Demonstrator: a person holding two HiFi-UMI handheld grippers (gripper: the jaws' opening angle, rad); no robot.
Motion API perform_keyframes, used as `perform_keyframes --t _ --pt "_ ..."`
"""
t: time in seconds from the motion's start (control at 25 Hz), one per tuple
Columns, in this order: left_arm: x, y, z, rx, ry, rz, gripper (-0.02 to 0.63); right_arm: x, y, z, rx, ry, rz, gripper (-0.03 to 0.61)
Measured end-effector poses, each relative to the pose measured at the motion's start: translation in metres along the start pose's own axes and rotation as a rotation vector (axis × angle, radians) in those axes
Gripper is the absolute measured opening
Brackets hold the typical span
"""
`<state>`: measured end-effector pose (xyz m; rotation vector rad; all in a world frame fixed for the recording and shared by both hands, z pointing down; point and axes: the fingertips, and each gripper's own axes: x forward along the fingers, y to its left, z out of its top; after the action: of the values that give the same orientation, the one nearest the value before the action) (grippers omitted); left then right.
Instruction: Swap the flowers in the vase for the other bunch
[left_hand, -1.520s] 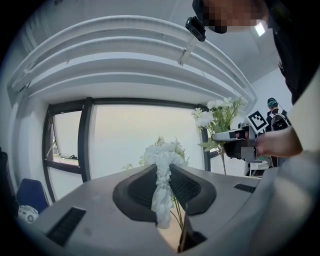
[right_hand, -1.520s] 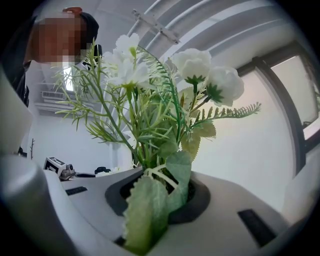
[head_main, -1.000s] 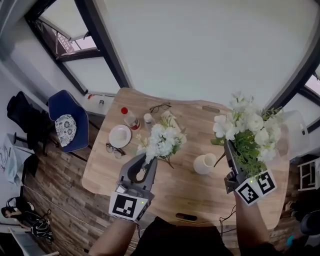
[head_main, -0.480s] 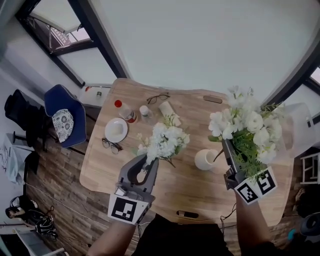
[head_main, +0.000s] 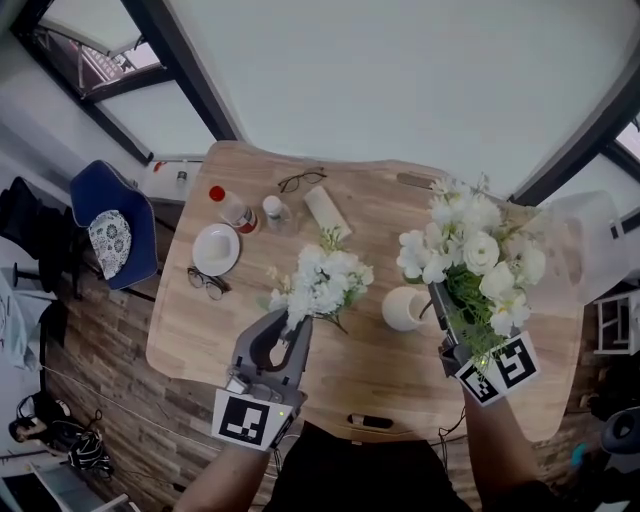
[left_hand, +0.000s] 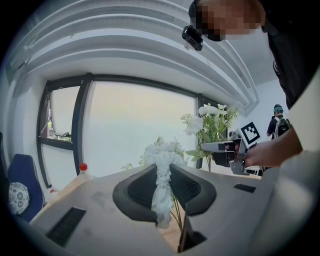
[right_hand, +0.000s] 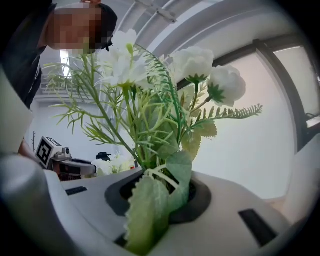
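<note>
Head view, left hand-held gripper (head_main: 291, 335) clamping white bunch (head_main: 322, 280), right hand-held gripper (head_main: 436, 297) clamping leafy bunch (head_main: 472, 252) near vase (head_main: 402, 309)

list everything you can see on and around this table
table: one, light wood, middle of the head view
vase: one, white, on the table between the grippers
small bunch: one, white flowers, in the left gripper
big bunch: one, white flowers with green leaves, in the right gripper
plate: one, white, left part of the table
glasses: two pairs, dark frames, one by the plate, one near the far edge
bottle: one, red cap, beyond the plate
jar: one, white lid, beside the bottle
roll: one, white, lying right of the jar
chair: one, blue, left of the table
left gripper: grey, shut on the small bunch
right gripper: grey, shut on the big bunch
</note>
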<state>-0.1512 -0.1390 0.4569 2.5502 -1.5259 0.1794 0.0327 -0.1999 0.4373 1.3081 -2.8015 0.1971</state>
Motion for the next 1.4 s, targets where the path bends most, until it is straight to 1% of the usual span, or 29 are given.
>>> perform_keyframes --t 0.12,0.24,0.4,0.56,0.64,0.76,0.84,0.92,1.0,1.08,1.16,1.24,1.4 --pt "-0.003 0.003 -0.001 0.015 0.0 0.007 0.074 0.002 0.0 -0.007 -0.006 0.014 -0.004 0.1" --pt "-0.006 0.003 -0.002 -0.003 -0.004 0.012 0.074 0.004 -0.002 -0.011 -0.007 0.044 -0.016 0.103" --pt "-0.007 0.002 0.001 -0.009 -0.006 0.017 0.074 0.004 -0.007 -0.025 -0.015 0.149 -0.034 0.112" --pt "-0.011 0.001 -0.001 -0.011 -0.004 0.004 0.074 0.001 -0.002 -0.045 -0.027 0.251 -0.018 0.12" --pt "-0.012 0.001 -0.002 -0.017 -0.004 0.0 0.074 0.0 0.001 -0.048 -0.041 0.282 -0.026 0.131" --pt "-0.01 -0.004 0.0 -0.025 -0.013 -0.015 0.074 -0.003 0.001 -0.056 -0.048 0.339 -0.04 0.185" --pt "-0.007 -0.01 0.004 -0.026 -0.024 -0.034 0.074 -0.006 0.005 -0.063 -0.03 0.397 -0.029 0.246" --pt "-0.004 -0.017 0.012 -0.01 -0.046 -0.056 0.074 -0.011 0.008 -0.072 -0.014 0.456 -0.022 0.272" --pt "-0.001 -0.02 0.018 0.009 -0.061 -0.071 0.074 -0.017 0.008 -0.08 0.0 0.51 -0.02 0.284" --pt "0.001 -0.023 0.018 -0.008 -0.057 -0.079 0.074 -0.024 0.006 -0.086 0.011 0.55 -0.027 0.285" --pt "0.003 -0.025 0.019 -0.006 -0.055 -0.088 0.074 -0.03 0.004 -0.084 0.013 0.557 -0.045 0.288" --pt "0.004 -0.025 0.022 0.021 -0.057 -0.092 0.074 -0.036 0.002 -0.078 0.013 0.54 -0.063 0.288" --pt "0.006 -0.032 0.025 0.039 -0.088 -0.126 0.074 -0.048 0.005 -0.069 0.014 0.514 -0.082 0.288"
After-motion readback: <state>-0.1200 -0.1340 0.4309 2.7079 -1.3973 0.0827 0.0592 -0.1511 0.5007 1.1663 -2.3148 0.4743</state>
